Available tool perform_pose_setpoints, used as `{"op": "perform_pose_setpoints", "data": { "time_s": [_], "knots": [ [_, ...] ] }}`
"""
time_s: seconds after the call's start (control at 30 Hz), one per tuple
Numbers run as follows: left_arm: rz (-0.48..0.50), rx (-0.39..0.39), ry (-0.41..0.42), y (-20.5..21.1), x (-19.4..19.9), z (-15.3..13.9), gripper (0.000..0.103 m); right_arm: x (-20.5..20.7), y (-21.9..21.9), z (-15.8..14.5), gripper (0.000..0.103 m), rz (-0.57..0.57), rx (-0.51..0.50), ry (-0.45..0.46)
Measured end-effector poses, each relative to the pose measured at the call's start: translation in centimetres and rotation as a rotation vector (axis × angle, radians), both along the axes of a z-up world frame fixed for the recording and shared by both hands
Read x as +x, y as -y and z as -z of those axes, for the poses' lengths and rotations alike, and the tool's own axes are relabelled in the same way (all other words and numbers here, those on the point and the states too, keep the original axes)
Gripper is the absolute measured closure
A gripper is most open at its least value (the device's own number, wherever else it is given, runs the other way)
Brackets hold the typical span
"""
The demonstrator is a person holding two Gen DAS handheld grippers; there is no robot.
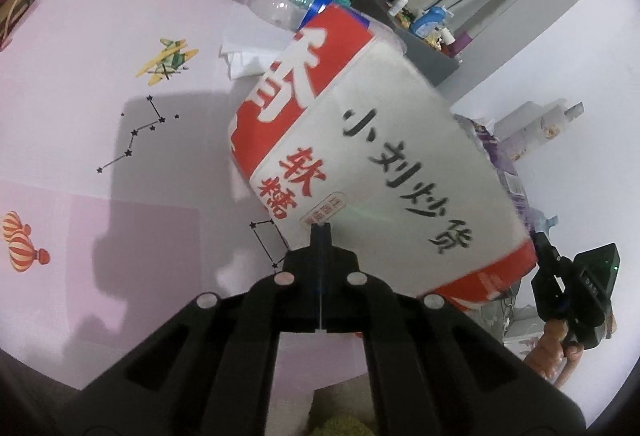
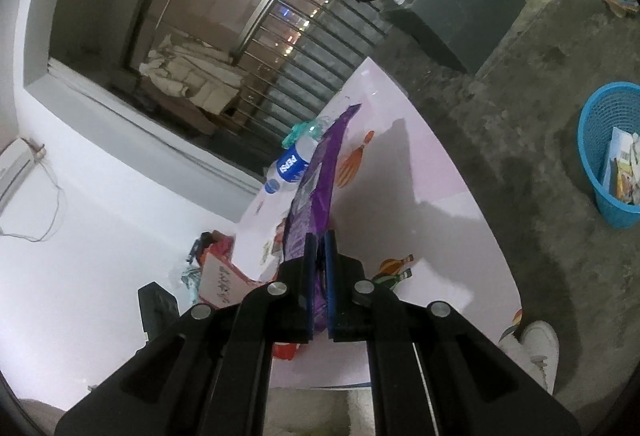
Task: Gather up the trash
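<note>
In the left wrist view my left gripper (image 1: 321,232) is shut on the lower edge of a big white-and-red snack bag (image 1: 380,156), which hangs tilted above the pink table (image 1: 100,76). Behind it lie a clear bottle with a blue cap (image 1: 276,0) and white crumpled paper (image 1: 248,56). My right gripper (image 2: 319,240) is shut on a purple wrapper (image 2: 316,188) that stands edge-on between its blue pads. From the left wrist view the right gripper (image 1: 548,256) and purple wrapper (image 1: 504,156) show at the right, past the bag.
A blue plastic basket (image 2: 600,140) with paper trash in it stands on the concrete floor to the right of the table (image 2: 420,196). A grey cabinet (image 2: 460,16) with bottles on top is farther back. A white shoe (image 2: 536,348) shows by the table's near edge.
</note>
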State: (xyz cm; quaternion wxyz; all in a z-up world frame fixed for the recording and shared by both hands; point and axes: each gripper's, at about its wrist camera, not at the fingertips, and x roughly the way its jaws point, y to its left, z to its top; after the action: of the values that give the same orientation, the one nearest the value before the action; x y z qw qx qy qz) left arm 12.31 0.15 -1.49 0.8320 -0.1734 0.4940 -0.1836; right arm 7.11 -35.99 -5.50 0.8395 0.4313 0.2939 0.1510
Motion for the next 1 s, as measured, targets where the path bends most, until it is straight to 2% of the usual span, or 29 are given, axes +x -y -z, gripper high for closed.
{"op": "perform_pose_setpoints", "data": {
  "time_s": [0.13, 0.2, 0.23, 0.27, 0.33, 0.4, 0.5, 0.63, 0.67, 0.73, 0.8, 0.87, 1.0],
  "knots": [
    [0.021, 0.005, -0.006, -0.3, -0.7, -0.9, 0.102, 0.3, -1.1, -0.2, 0.096, -0.059, 0.008, -0.001],
    [0.027, -0.018, -0.013, -0.5, -1.0, -1.3, 0.07, 0.6, -1.5, -0.2, 0.096, -0.077, 0.006, -0.005],
    [0.019, -0.034, -0.016, -0.7, -1.0, -1.5, 0.047, 0.8, -1.6, -0.1, 0.096, -0.088, 0.012, -0.006],
    [0.013, -0.045, -0.012, -0.7, -1.1, -1.6, 0.041, 1.0, -1.7, 0.1, 0.094, -0.097, 0.02, -0.007],
    [0.029, -0.042, -0.034, -0.1, -0.5, -1.3, 0.039, 1.6, -1.7, 0.5, 0.084, -0.114, 0.044, -0.018],
    [0.026, -0.037, -0.066, 0.5, 0.6, -0.4, 0.039, 2.5, -2.0, 1.0, 0.069, -0.138, 0.055, -0.031],
    [0.019, -0.043, -0.126, 1.1, 2.3, 1.4, 0.039, 3.5, -3.2, 1.1, 0.064, -0.187, 0.042, -0.043],
    [0.017, -0.088, -0.191, 1.6, 3.6, 3.3, 0.039, 4.8, -4.6, 1.9, 0.063, -0.221, 0.044, -0.086],
    [0.013, -0.1, -0.182, 1.5, 3.7, 3.4, 0.039, 5.1, -4.8, 2.2, 0.064, -0.222, 0.048, -0.098],
    [0.017, -0.104, -0.183, 1.7, 4.1, 3.5, 0.039, 5.8, -5.7, 2.8, 0.07, -0.234, 0.056, -0.12],
    [0.013, -0.138, -0.185, 1.5, 4.5, 3.7, 0.039, 6.3, -6.6, 3.1, 0.082, -0.251, 0.044, -0.133],
    [0.007, -0.183, -0.191, 1.3, 4.9, 4.1, 0.045, 6.8, -7.8, 3.5, 0.09, -0.273, 0.019, -0.153],
    [-0.013, -0.249, -0.193, 0.6, 5.3, 4.8, 0.051, 7.5, -9.9, 4.3, 0.097, -0.304, -0.038, -0.196]
  ]
}}
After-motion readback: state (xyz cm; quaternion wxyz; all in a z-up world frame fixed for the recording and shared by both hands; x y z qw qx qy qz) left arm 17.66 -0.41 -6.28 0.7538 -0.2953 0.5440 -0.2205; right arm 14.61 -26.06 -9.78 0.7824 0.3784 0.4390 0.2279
